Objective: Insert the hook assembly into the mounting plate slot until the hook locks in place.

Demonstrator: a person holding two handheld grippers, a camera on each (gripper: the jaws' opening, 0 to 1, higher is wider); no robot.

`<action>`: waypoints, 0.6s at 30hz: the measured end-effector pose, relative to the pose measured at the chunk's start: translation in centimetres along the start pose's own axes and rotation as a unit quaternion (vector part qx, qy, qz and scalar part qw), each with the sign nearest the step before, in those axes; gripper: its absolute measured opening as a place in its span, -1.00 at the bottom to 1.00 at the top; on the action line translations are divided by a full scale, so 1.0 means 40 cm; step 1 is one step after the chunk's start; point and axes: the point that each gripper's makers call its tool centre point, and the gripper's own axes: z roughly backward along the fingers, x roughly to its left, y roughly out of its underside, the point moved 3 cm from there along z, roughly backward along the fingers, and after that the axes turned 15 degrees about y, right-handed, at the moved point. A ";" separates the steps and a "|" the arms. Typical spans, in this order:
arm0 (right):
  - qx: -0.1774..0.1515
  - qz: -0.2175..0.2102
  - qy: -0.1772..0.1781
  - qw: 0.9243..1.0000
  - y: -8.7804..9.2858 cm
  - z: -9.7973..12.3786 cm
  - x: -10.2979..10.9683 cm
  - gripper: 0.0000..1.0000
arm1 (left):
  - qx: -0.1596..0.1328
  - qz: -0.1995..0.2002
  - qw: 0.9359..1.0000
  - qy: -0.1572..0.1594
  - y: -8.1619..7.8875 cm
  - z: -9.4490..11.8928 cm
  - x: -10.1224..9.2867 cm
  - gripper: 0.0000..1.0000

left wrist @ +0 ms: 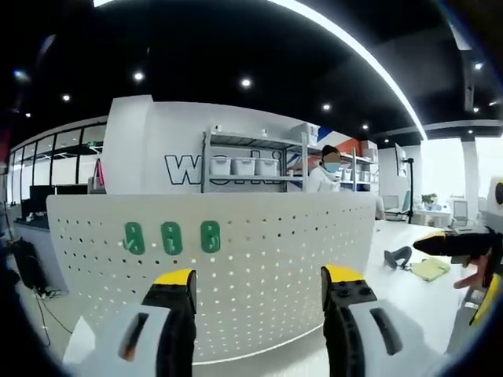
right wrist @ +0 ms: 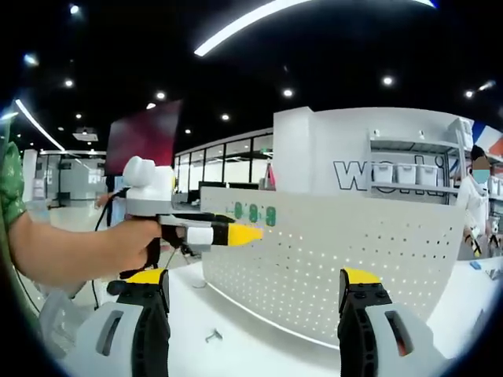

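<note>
Hook far right, pegboard dead ahead

Hook assembly (left wrist: 398, 257) lies flat on the white table (left wrist: 409, 298), far right of the left gripper (left wrist: 258, 284) and nearer the right gripper (left wrist: 449, 243), apart from both. Its long axis runs roughly left-right. The pegboard mounting plate (left wrist: 259, 259) stands upright straight ahead. Both grippers' jaws are spread wide, holding nothing; right gripper (right wrist: 255, 290) likewise faces the plate.

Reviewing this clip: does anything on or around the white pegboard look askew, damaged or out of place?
Nothing stands out. The white pegboard stands upright on the table, three green pieces sit in a row on it, and a small dark hook lies loose on the table to its right. Both hand-held grippers are open and empty.
</note>
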 end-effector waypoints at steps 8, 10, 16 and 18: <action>0.001 0.003 0.001 1.000 -0.002 0.011 0.016 0.82 | -0.004 0.001 1.000 0.010 0.003 0.062 -0.025 0.32; 0.001 0.003 0.001 1.000 -0.003 0.013 0.019 0.82 | -0.002 0.000 1.000 0.013 0.006 0.075 -0.031 0.33; 0.005 0.004 0.005 1.000 0.006 0.025 0.023 0.82 | -0.003 0.008 1.000 0.014 0.015 0.124 -0.037 0.35; 0.007 0.003 0.007 1.000 0.009 0.030 0.023 0.82 | -0.002 0.008 1.000 0.014 0.021 0.139 -0.041 0.34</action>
